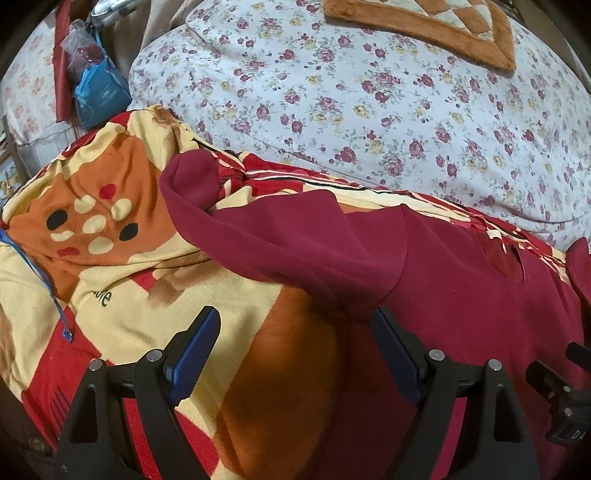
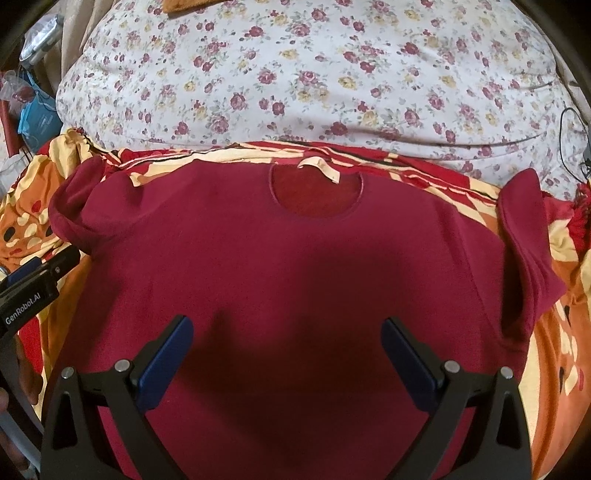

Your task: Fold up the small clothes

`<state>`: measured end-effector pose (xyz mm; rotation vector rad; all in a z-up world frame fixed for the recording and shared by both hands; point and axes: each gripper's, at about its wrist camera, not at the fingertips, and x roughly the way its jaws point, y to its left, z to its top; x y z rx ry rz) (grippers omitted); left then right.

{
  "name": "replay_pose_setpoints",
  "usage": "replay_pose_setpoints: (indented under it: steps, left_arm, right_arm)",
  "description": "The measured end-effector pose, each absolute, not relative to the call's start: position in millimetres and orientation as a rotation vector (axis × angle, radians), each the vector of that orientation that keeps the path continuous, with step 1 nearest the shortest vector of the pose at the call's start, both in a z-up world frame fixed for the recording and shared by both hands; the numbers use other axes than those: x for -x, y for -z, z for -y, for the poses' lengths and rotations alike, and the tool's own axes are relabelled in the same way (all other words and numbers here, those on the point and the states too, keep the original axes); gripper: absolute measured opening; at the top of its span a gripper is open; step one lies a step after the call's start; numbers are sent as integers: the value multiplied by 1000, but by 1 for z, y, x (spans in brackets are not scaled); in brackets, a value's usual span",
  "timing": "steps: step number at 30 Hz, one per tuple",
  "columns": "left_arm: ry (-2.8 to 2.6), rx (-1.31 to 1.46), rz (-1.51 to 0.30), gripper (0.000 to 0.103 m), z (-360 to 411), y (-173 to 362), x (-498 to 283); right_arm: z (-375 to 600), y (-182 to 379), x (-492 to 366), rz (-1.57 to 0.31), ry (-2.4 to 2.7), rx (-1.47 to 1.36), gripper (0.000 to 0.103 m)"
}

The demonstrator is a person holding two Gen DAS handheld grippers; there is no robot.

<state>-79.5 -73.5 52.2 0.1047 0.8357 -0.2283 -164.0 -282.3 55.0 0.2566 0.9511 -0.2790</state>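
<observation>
**A:** So what's hard to see here? The shirt (image 2: 280, 266) runs off the bottom edge in the right wrist view, so the hem is cut off. A dark shadow sits across its middle too.

**B:** Yeah, and from the left wrist view you only get one side of it, with the far sleeve clipped at the frame's right edge. The stuff in the top left corner is a blur of bags (image 1: 96, 92); can't tell what's in them.

**A:** Where's the shirt lying, anyway?

**B:** Spread flat, neck hole away from the camera, on the red-and-yellow blanket (image 1: 122, 258). Behind that is a floral quilt (image 2: 295, 74), with a brown mat (image 1: 424, 26) on top of it. A pale strip of the blanket lies over the neck opening. One sleeve (image 1: 229, 218) is bunched up rather than flat.

**A:** And the grippers?

**B:** Both point down at the bed. Left gripper (image 1: 295, 325) hangs over the shirt's edge by that sleeve, jaws wide apart, nothing in them. Right gripper (image 2: 288, 332) is over the shirt's middle, also spread wide and empty. You can see the left one poking in at the right view's left edge.
</observation>
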Motion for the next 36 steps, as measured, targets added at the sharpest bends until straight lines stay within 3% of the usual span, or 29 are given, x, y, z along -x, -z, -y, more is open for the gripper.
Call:
replay_pose_setpoints:
  steps: [21,29,36]
  left_arm:
    - [159,-49,-855,76,43,-62,56]
    - [26,88,-867,75,-18,-80,-4]
    - [-63,205,-911,73,-49,-61,-90]
  right_arm:
    - [267,-54,154,-957,220,-253,103]
    - [272,-54,154,-961,197,-287,103]
    - [267,-49,150,-975,164,-277,103]
